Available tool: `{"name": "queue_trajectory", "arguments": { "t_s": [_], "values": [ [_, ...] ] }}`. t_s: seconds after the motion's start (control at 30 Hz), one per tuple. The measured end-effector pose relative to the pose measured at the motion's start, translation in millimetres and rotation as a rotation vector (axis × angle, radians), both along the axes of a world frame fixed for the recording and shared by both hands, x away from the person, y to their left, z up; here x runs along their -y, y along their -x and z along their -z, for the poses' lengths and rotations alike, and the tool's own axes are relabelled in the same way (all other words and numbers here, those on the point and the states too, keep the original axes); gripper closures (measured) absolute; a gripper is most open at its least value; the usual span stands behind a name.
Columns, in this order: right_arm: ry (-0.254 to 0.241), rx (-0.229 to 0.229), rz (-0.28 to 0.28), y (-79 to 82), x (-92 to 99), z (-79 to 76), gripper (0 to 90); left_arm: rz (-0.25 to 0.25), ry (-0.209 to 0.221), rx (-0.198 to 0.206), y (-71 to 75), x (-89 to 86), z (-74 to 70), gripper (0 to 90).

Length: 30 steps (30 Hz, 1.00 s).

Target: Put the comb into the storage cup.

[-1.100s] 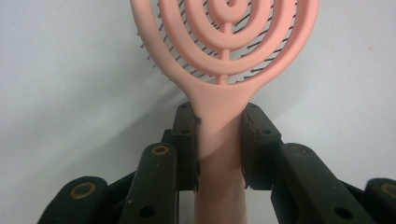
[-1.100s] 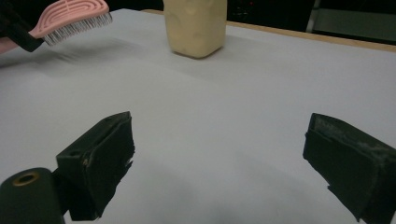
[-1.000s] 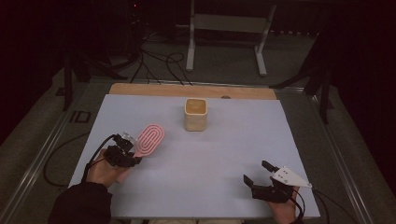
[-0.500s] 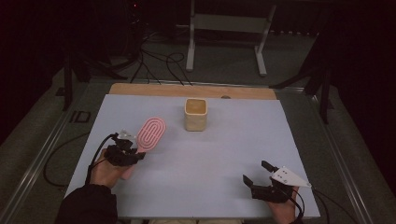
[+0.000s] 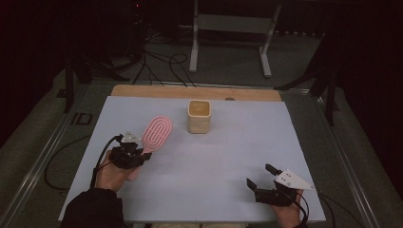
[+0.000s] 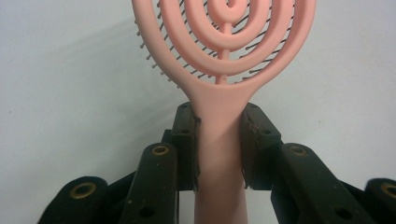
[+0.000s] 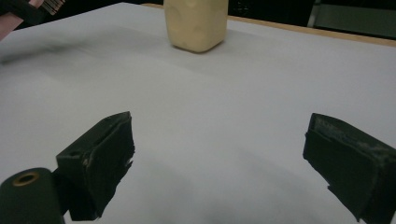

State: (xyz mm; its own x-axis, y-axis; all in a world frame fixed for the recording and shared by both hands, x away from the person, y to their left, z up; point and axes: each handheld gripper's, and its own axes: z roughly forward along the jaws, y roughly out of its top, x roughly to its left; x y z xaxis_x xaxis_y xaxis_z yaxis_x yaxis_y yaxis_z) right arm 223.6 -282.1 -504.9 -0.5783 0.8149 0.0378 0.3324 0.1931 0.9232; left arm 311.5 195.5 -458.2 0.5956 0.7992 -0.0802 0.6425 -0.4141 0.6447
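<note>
Pink hairbrush (image 5: 157,132) at left-centre of white table (image 5: 214,156), handle clamped in left gripper (image 5: 140,153), head pointing far and slightly right toward cream cup (image 5: 199,116), just short of it. Left gripper view: both pads (image 6: 187,140) pressed on brush handle (image 6: 219,154), spiral head and dark bristles plain, detail lost from above. Right gripper (image 5: 262,176) at near right, jaws spread wide, holding nothing. Right gripper view: cup (image 7: 196,23) far off across bare tabletop.

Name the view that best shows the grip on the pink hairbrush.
The left gripper view: the left gripper clamps the pink hairbrush by its handle. The high view shows that grip small and dim; the right gripper view barely catches it.
</note>
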Motion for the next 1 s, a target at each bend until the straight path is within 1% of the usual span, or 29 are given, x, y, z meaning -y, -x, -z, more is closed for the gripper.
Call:
{"name": "queue_trajectory", "arguments": {
  "t_s": [0.17,0.23,0.33,0.5,0.57,0.67,0.77,0.87,1.0],
  "values": [
    [0.001,-0.002,0.0,-0.1,0.2,0.0,8.4,-0.008,0.008,0.036,1.1,-0.7,-1.8,70.8],
    [0.001,0.0,0.0,0.2,0.4,-0.5,8.4,-0.013,0.015,0.062,2.0,-0.8,-2.4,70.8],
    [-0.005,0.003,-0.003,0.2,0.8,-1.4,8.5,-0.022,0.024,0.091,3.2,-0.4,-2.9,70.8],
    [-0.01,0.008,-0.005,0.4,1.9,-2.6,8.4,-0.029,0.034,0.128,6.0,1.0,-3.2,70.8],
    [-0.013,0.007,-0.004,0.6,2.1,-2.8,8.4,-0.022,0.043,0.156,8.0,1.7,-3.7,70.8],
    [-0.012,0.01,-0.006,0.5,1.6,-3.0,8.4,-0.004,0.06,0.181,10.7,3.7,-4.7,70.8],
    [-0.006,0.011,-0.009,0.4,0.2,-2.9,8.4,0.01,0.061,0.193,12.5,8.1,-4.4,70.8],
    [-0.007,0.008,-0.009,0.5,-0.6,-2.9,8.4,0.028,0.066,0.196,12.8,12.9,-3.5,70.8],
    [-0.008,0.006,-0.013,0.3,-0.2,-2.8,8.4,0.049,0.062,0.199,13.6,20.2,-2.0,70.8]
  ]
}}
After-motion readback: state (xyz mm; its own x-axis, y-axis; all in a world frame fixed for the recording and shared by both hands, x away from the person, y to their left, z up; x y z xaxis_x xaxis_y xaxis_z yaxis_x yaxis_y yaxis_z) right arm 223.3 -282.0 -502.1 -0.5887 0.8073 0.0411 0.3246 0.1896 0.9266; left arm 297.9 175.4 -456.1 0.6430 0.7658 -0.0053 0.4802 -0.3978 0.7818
